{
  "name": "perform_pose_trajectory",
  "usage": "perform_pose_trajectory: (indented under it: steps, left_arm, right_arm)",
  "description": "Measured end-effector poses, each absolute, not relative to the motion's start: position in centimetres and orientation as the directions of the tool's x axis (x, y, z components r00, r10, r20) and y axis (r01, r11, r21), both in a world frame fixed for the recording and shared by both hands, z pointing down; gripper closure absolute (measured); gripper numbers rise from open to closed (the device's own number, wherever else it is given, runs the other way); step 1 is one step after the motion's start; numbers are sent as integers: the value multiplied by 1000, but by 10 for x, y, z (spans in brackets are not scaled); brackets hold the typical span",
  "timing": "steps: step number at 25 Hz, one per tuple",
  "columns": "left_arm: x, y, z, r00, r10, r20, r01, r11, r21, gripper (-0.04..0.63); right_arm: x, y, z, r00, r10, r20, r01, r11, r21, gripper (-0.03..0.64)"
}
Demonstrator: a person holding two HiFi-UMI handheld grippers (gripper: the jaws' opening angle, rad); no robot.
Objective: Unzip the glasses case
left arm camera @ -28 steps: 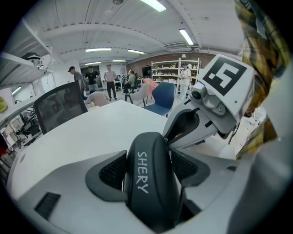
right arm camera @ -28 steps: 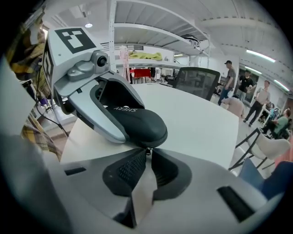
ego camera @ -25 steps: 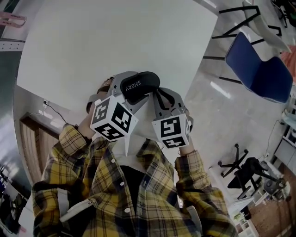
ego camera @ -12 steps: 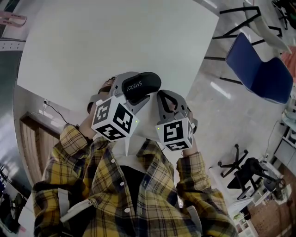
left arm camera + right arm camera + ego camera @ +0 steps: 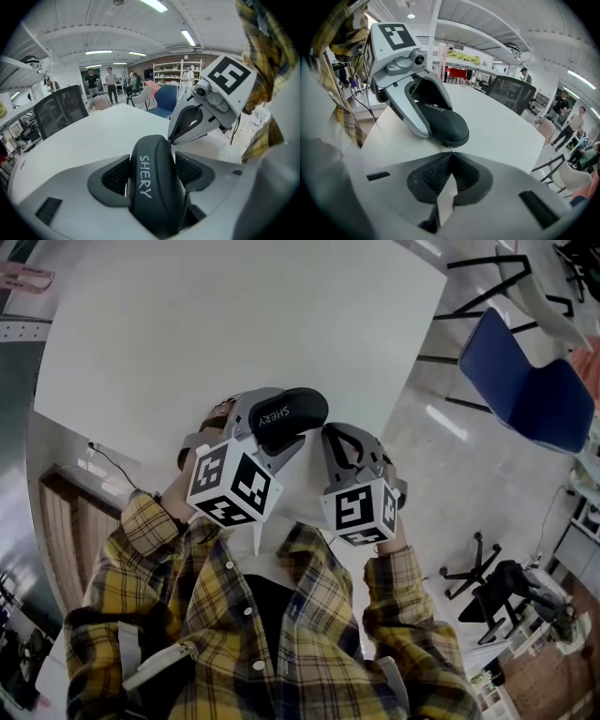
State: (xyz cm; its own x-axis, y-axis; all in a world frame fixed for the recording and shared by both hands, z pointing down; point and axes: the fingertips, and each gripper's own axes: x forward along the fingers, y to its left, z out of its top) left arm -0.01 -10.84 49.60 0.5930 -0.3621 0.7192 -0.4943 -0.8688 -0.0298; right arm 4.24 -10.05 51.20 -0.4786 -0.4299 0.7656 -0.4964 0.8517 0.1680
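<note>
A black glasses case (image 5: 286,413) printed SHERY is clamped between the pads of my left gripper (image 5: 274,424), held above the near edge of the white table (image 5: 234,324). In the left gripper view the case (image 5: 154,183) fills the gap between the jaws, its rounded end pointing away. My right gripper (image 5: 327,434) stands just right of the case. In the right gripper view its jaws meet at a point on the small metal zipper pull (image 5: 450,148) at the case's end (image 5: 440,122). The right gripper's tip (image 5: 171,139) touches the case's far end.
A blue chair (image 5: 525,381) stands on the floor to the right of the table. A black mesh office chair (image 5: 511,96) sits at the table's far side. Shelves and several people are far back in the room. My plaid sleeves (image 5: 150,521) fill the lower part of the head view.
My right gripper has drifted slightly right and down, away from the left one. The left gripper and the case have shifted a little to the right.
</note>
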Motion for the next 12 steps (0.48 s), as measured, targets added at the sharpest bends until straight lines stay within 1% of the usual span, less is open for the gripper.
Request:
perform_pose_trajectory:
  steps: [5,12]
  left_arm:
    - [1,-108,495,595,-364,717,-482,-875,-44,284]
    - [1,-107,495,595,-356,721,-467,-883,-51,284]
  right_arm:
    - [47,-104,511,-488,-376,788,-430,889,158,618]
    - [51,-121,511,-476,-290,830,-288,943,165,618]
